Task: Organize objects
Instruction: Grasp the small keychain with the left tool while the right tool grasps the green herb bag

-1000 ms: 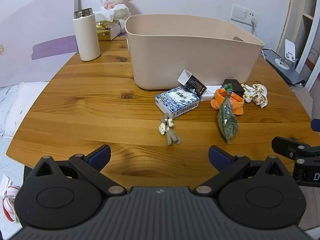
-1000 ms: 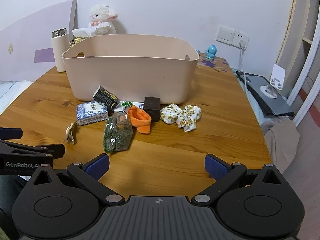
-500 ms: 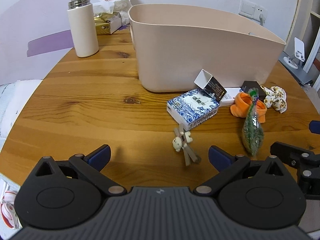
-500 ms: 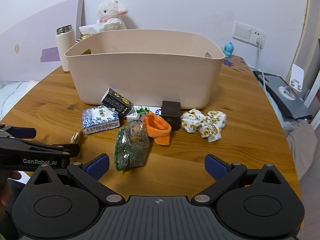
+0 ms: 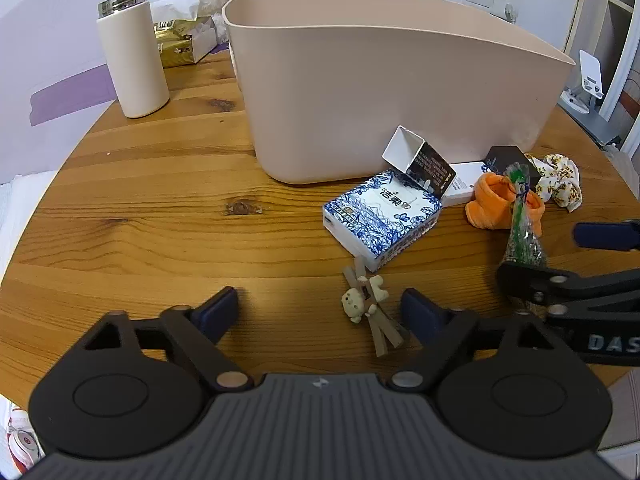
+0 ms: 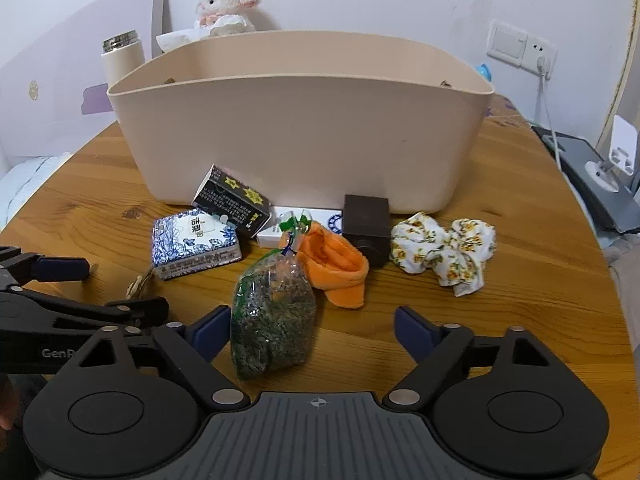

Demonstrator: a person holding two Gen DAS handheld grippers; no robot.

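A big beige bin (image 5: 384,92) (image 6: 304,128) stands mid-table. In front of it lie a blue-white tissue pack (image 5: 382,216) (image 6: 194,244), a black carton (image 5: 424,164) (image 6: 234,202), an orange cloth (image 5: 502,204) (image 6: 332,262), a bag of green leaves (image 6: 272,316) (image 5: 522,232), a black box (image 6: 366,220), a floral cloth (image 6: 444,250) and wooden clips with a small bear (image 5: 368,304). My left gripper (image 5: 320,308) is open, the clips just inside its right finger. My right gripper (image 6: 312,326) is open around the bag's near end.
A white flask (image 5: 132,52) and a gold tissue box (image 5: 180,40) with a plush lamb (image 6: 226,6) stand behind the bin on the wooden table (image 5: 140,208). A wall socket (image 6: 520,46) and a grey device (image 6: 592,184) are at the right edge.
Both grippers moved forward toward the objects. The clips now sit near my left gripper's right finger, and the leaf bag has come between my right gripper's fingers. Both stayed open.
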